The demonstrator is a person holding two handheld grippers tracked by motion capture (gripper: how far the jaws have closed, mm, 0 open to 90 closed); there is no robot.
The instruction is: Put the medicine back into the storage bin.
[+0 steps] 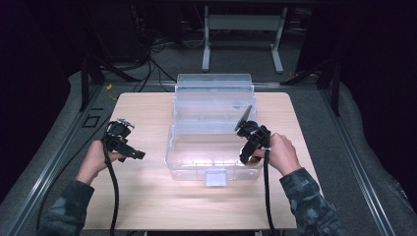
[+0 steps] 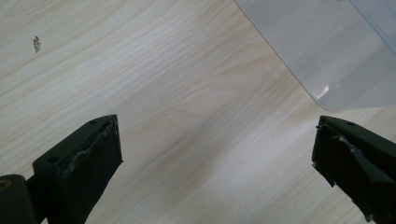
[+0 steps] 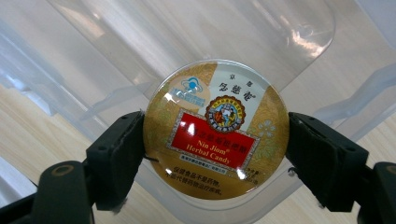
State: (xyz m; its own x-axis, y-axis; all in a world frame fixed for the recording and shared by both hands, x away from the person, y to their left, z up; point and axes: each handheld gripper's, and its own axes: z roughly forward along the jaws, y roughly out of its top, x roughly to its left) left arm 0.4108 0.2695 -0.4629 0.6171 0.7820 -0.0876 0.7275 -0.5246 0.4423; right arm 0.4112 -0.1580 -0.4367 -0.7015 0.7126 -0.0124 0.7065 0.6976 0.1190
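A round gold candy tin (image 3: 215,130) with a red label sits between the black jaws of my right gripper (image 3: 215,144), which is shut on its rim. In the high view my right gripper (image 1: 250,156) reaches down into the right end of a clear plastic box (image 1: 196,169), and the tin (image 1: 255,160) shows just below the jaws inside the box wall. The box lid (image 1: 214,101) stands raised behind it. My left gripper (image 1: 129,150) hovers over the bare wooden table (image 1: 147,201) left of the box, its jaws open and empty (image 2: 215,154).
The clear box has a latch tab (image 1: 215,178) on its near side. A corner of the clear box (image 2: 327,51) shows at the upper right of the left gripper view. Beyond the table stand a metal frame (image 1: 243,34) and loose cables (image 1: 147,64) on grey floor.
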